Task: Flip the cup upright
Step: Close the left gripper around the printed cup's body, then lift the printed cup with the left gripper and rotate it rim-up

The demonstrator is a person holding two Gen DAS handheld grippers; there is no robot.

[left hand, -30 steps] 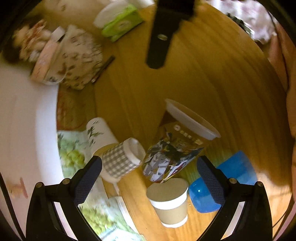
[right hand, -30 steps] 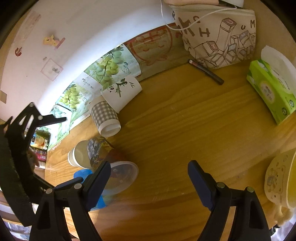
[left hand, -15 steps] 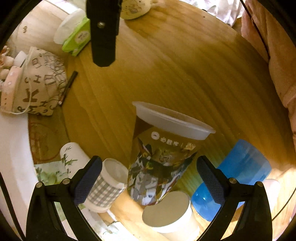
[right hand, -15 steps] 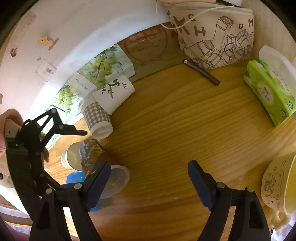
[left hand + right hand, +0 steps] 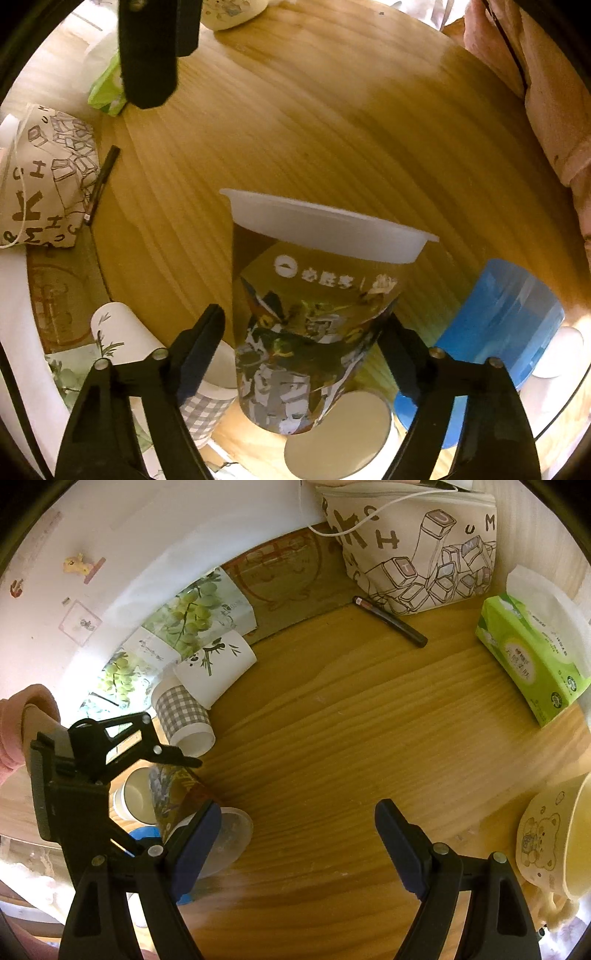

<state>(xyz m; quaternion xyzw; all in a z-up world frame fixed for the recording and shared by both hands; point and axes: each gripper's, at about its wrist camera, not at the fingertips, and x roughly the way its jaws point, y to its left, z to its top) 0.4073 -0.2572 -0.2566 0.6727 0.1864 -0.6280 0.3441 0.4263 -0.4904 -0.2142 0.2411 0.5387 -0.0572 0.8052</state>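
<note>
A tall printed plastic cup [image 5: 314, 321] with a clear rim stands mouth down on the wooden table [image 5: 332, 129]. It also shows in the right wrist view [image 5: 184, 797]. My left gripper [image 5: 303, 343] is open, its fingers either side of the cup's lower body, close but apart from it. My right gripper [image 5: 295, 838] is open and empty over bare table, to the right of the cup. A checked paper cup [image 5: 184, 716] and a panda-print paper cup [image 5: 218, 664] lie on their sides.
A blue plastic cup [image 5: 498, 332] and a brown paper cup [image 5: 340, 435] sit by the printed cup. A printed pouch [image 5: 413, 550], a pen [image 5: 391, 620], a green tissue pack [image 5: 532, 657] and a cream bear mug [image 5: 554, 834] ring the table.
My left gripper has moved in toward the printed cup, which now sits between its fingers. The right gripper has stayed nearly still.
</note>
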